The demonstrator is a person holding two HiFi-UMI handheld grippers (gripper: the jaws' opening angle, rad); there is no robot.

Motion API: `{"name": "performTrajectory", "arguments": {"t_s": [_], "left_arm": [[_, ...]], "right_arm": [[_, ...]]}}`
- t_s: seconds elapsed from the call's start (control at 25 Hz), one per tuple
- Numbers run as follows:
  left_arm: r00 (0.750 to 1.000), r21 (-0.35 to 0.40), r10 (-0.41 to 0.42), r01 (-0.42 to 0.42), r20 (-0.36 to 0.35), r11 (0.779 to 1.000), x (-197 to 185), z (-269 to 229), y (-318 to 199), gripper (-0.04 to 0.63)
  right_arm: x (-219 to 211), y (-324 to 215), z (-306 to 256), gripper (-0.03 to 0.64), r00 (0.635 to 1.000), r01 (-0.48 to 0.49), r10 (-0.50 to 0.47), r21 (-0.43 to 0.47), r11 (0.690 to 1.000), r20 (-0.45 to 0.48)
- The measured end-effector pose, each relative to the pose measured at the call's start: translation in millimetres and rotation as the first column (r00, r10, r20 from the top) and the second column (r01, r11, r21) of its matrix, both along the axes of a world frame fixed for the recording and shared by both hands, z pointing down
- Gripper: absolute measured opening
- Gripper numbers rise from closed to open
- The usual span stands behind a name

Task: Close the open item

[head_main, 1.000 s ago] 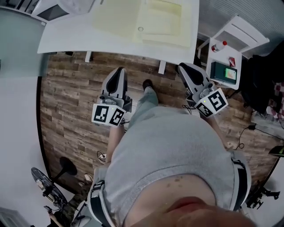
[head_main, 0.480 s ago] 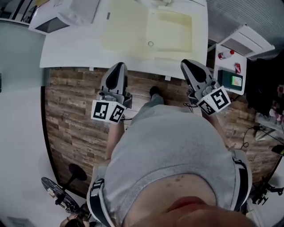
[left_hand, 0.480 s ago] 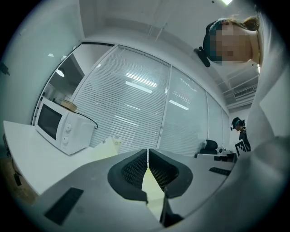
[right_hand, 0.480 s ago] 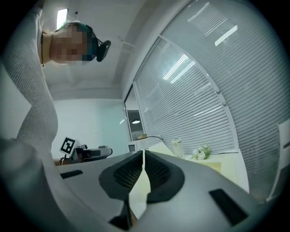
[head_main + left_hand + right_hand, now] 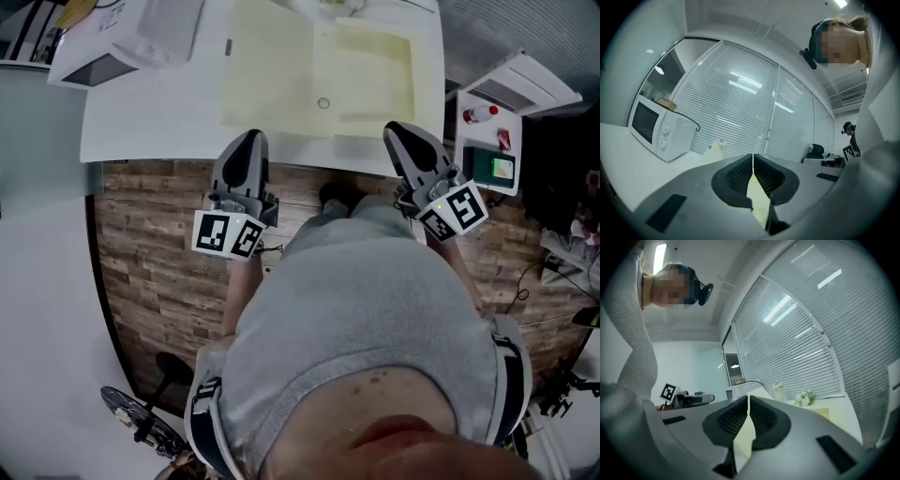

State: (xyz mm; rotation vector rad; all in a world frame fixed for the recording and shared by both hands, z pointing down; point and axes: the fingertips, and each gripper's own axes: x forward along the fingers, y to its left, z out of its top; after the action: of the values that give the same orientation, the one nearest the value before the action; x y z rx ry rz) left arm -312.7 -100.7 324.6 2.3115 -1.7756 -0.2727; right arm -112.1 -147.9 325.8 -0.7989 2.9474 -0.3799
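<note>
No legible text, brand or number anywhere. Only signs: black-and-white square code markers (image 5: pixel 228 235) on the left gripper (image 5: pixel 247 137) cube, and likewise on the right gripper (image 5: pixel 394 128) cube (image 5: pixel 453 212).

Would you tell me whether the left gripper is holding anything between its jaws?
No, the left gripper has its jaws closed together at the tips with nothing between them.

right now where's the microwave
Head view: microwave on the white table's far left corner, left of the yellow item. Left gripper view shows it at left, before the blinds.
</note>
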Motion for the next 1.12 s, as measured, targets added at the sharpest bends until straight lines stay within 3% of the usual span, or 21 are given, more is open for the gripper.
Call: {"name": "performTrajectory", "arguments": {"t_s": [0.36,0.6,0.84,0.88,0.96,1.12], "left_arm": [[0.993,-0.026,-0.091,0.09,-0.07,0.996,-11.2,2.0,8.4,0.017],[0.987,-0.051,-0.145,0.142,-0.072,0.989,-17.3,6.4,14.6,0.017],[0.967,-0.048,-0.177,0.171,-0.185,0.984,-29.0,11.5,14.7,0.022],[0.966,-0.058,-0.187,0.179,-0.178,0.982,-30.9,13.2,14.6,0.036],[0.965,-0.087,-0.207,0.195,-0.161,0.977,-35.0,17.8,13.9,0.129],[0.951,-0.143,-0.268,0.247,-0.153,0.958,-48.2,32.2,12.2,0.183]], "right_arm": [[-1.9,-11.9,0.7,0.069,0.997,0.082,-0.082,-0.004,0.997,-0.012],[-5.0,-13.9,0.5,0.069,0.992,0.128,-0.128,-0.01,0.992,-0.006],[3.7,-21.6,7.6,0.069,0.991,0.126,-0.127,-0.019,0.992,-0.035],[6.8,-23.0,8.2,0.069,0.992,0.121,-0.121,-0.021,0.992,-0.037],[12.3,-24.5,9.3,0.069,0.993,0.112,-0.113,-0.025,0.993,-0.043],[19.1,-24.9,13.6,0.069,0.993,0.103,-0.105,-0.036,0.994,-0.051]]}}
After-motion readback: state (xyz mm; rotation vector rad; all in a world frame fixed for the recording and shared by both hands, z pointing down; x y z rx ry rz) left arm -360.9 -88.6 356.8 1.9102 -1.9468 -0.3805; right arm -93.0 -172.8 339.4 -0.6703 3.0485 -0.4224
